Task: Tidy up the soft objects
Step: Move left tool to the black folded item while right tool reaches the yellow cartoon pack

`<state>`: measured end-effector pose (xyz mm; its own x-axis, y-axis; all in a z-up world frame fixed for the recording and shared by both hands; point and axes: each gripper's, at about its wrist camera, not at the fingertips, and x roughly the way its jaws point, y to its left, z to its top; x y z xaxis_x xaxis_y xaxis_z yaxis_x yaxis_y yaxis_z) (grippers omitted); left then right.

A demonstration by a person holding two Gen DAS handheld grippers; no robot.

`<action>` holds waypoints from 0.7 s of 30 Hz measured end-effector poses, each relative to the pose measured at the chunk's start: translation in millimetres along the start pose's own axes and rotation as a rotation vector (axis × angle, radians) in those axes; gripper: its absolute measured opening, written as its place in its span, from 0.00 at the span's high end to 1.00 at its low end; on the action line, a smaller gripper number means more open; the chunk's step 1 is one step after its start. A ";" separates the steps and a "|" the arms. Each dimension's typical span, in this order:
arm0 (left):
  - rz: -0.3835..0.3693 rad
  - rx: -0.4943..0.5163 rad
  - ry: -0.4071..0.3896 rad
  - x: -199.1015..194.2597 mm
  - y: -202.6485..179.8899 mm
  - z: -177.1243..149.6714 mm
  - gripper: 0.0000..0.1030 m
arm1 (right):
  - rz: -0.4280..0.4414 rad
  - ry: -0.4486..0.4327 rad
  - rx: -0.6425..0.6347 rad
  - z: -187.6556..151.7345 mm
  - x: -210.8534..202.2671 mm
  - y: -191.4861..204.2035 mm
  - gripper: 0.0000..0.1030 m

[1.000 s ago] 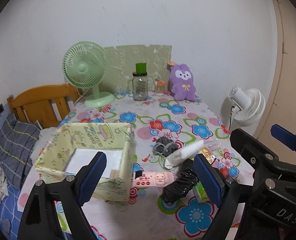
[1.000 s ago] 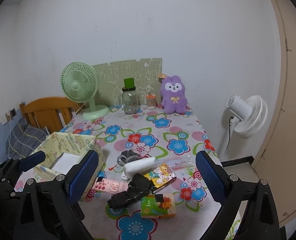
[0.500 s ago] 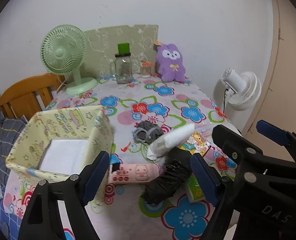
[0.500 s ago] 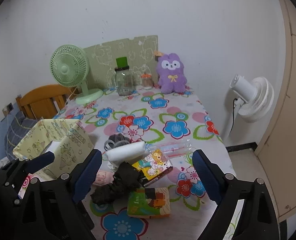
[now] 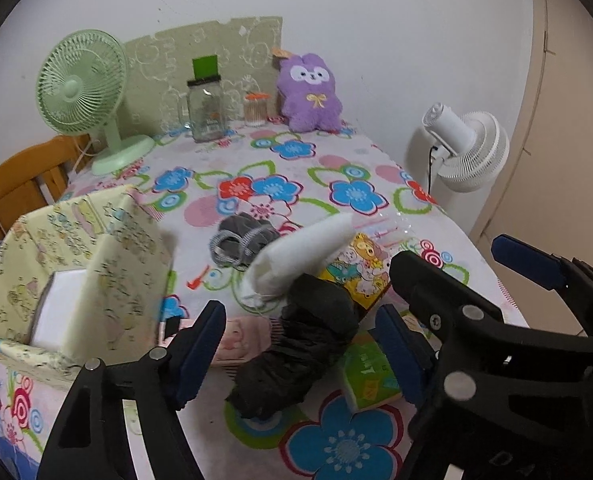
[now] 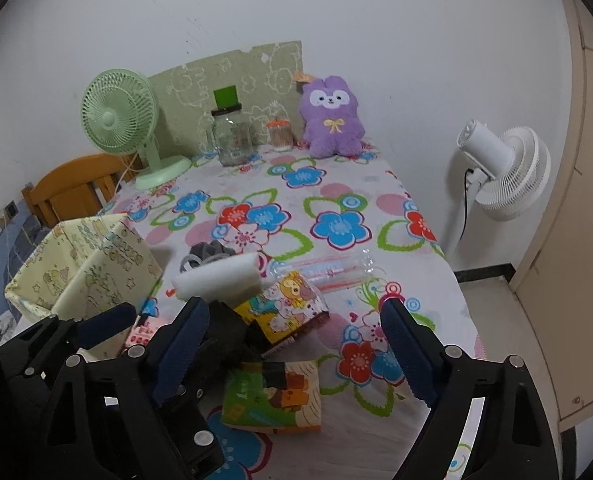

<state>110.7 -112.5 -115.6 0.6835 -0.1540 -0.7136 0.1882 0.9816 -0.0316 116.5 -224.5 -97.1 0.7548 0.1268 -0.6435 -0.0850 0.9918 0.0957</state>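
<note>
On the table (image 5: 436,220), which wears a flowered cloth, the soft things lie in a heap near the front edge: a black bundle (image 5: 296,344), a white roll (image 5: 300,256) leaning over it, a grey sock (image 5: 242,236) just behind, and a pink pouch (image 5: 236,340) lying flat against the foot of the yellow box (image 5: 108,272). The box stands open at the front left corner with a white block inside. A yellow cartoon pack (image 6: 284,304) and a green pack (image 6: 272,396) lie to the right of the heap, and a clear wrapper (image 6: 328,270) lies behind them. The left gripper (image 5: 300,352) hovers over the black bundle, its fingers closing with the bundle between them, but the pads are not yet pressing on it. The right gripper (image 6: 296,344) hangs above the two packs, its fingers also closing, and wide apart with nothing gripped. Along the back edge stand a green fan (image 5: 84,88), a jar (image 5: 206,108), a small pot (image 5: 255,109) and a purple plush (image 5: 310,94), the last at the back right corner. A white fan (image 6: 500,172) stands off the right side.
</note>
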 end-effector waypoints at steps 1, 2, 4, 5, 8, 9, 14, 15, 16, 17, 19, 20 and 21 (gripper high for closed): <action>-0.005 0.001 0.008 3.4 -1.0 -0.6 0.26 | -0.001 0.008 0.001 -1.2 2.8 -1.0 0.13; -0.010 0.002 0.017 6.7 -1.9 -1.2 0.27 | -0.002 0.013 0.003 -2.1 5.1 -1.4 0.13; -0.015 0.003 0.032 12.8 -3.0 -2.5 0.30 | 0.000 0.025 0.007 -4.1 10.1 -2.7 0.13; -0.016 0.003 0.040 16.2 -3.0 -3.0 0.32 | 0.001 0.029 0.008 -4.8 12.5 -3.0 0.13; -0.025 -0.002 0.064 23.0 -2.8 -5.0 0.45 | 0.006 0.046 0.014 -7.2 19.4 -4.0 0.13; -0.029 -0.005 0.073 25.5 -2.4 -5.4 0.52 | 0.009 0.051 0.015 -7.9 21.5 -4.1 0.13; -0.058 -0.032 0.098 28.8 1.5 -6.1 0.64 | 0.017 0.066 0.019 -9.6 29.2 -4.0 0.13; -0.055 -0.033 0.093 27.7 1.9 -6.1 0.66 | 0.022 0.068 0.024 -9.3 30.9 -4.5 0.13; -0.052 -0.032 0.088 26.6 2.5 -5.8 0.68 | 0.026 0.071 0.030 -9.1 32.4 -4.9 0.13; -0.046 -0.031 0.081 25.1 3.5 -5.2 0.73 | 0.028 0.073 0.035 -8.8 33.7 -5.3 0.13; -0.036 -0.029 0.065 22.1 5.5 -3.7 0.80 | 0.040 0.078 0.053 -7.6 36.5 -6.6 0.13; -0.026 -0.028 0.059 21.1 6.6 -2.7 0.80 | 0.044 0.080 0.060 -6.6 38.0 -7.6 0.13; -0.021 -0.026 0.056 21.0 7.0 -1.9 0.80 | 0.047 0.082 0.065 -5.9 39.5 -7.9 0.13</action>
<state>125.0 -108.5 -132.1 0.6389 -0.1688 -0.7506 0.1830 0.9810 -0.0648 143.2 -227.1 -127.8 0.6949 0.1765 -0.6971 -0.0748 0.9819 0.1740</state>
